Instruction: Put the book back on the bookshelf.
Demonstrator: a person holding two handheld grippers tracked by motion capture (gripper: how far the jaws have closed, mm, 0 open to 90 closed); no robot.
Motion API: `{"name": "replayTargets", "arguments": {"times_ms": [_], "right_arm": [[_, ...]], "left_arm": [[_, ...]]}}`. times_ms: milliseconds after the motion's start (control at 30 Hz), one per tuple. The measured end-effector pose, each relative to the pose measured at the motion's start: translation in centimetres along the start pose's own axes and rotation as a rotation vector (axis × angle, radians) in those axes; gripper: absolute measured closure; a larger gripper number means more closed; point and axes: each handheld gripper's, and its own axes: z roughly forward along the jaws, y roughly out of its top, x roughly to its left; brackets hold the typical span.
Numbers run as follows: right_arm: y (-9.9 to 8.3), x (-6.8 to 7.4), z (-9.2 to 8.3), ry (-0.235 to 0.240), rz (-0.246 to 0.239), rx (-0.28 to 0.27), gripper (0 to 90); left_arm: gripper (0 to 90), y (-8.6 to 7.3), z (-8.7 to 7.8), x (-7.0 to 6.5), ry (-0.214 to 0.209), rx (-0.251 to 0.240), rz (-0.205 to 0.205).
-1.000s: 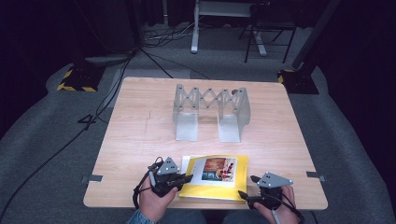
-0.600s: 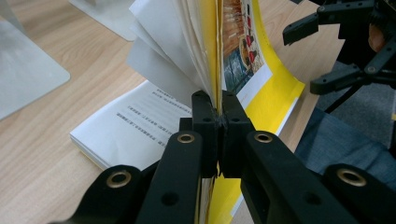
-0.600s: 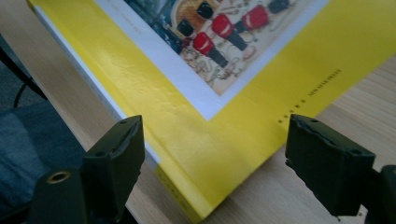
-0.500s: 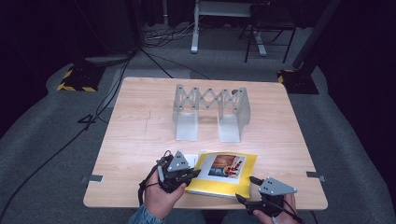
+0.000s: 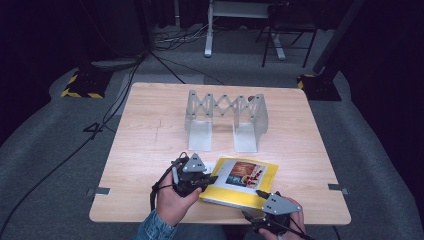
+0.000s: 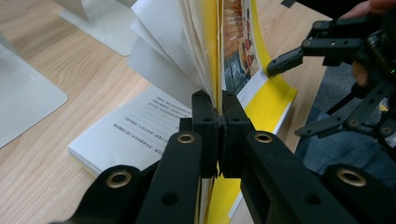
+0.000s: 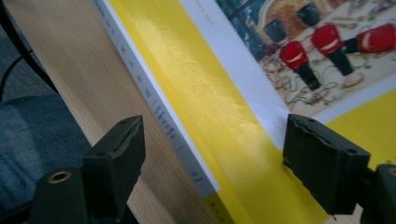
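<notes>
Left tongs clenched on the yellow book's cover and front pages, lifted off the desk. Right tongs released, jaws just widened, straddling the spine corner.

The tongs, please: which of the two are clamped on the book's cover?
The left tongs, pinching the lifted yellow cover; the right tongs stand open at the book's spine.
</notes>
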Motion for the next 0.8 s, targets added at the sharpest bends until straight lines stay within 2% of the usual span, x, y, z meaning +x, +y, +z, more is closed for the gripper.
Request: {"name": "replayTargets", "arguments": {"times_ms": [200,367,600,667,700,733,767,800], "right_arm": [[0.2,0.5,1.0,-0.029,-0.035,0.005,17.1],[0.5,0.6,1.8,-0.086,-0.09,0.019,15.3],[0.7,0.6,3.0,-0.146,-0.122,0.025,13.7],[0.8,0.7,3.6,-0.175,-0.161,0.029,12.2],[0.8,0.7,3.6,-0.175,-0.161,0.029,12.2],[0.8,0.8,4.0,-0.2,-0.187,0.035,11.8],[0.8,0.8,4.0,-0.2,-0.187,0.035,11.8],[0.7,0.8,4.5,-0.222,-0.199,0.033,10.7]], "left_arm": [[87.4,0.3,0.3,0.0,-0.01,0.0,0.013],[87.4,0.6,0.6,0.3,-0.03,-0.001,0.006],[87.3,0.3,1.2,1.0,-0.062,-0.001,-0.045],[87.4,0.3,1.3,1.2,-0.069,0.0,-0.058],[87.4,0.3,1.4,1.3,-0.076,-0.001,-0.063],[87.4,0.2,1.6,1.4,-0.085,-0.001,-0.07],[87.4,0.2,1.6,1.4,-0.085,-0.001,-0.07],[87.4,0.3,1.7,1.4,-0.088,-0.003,-0.071]]}}
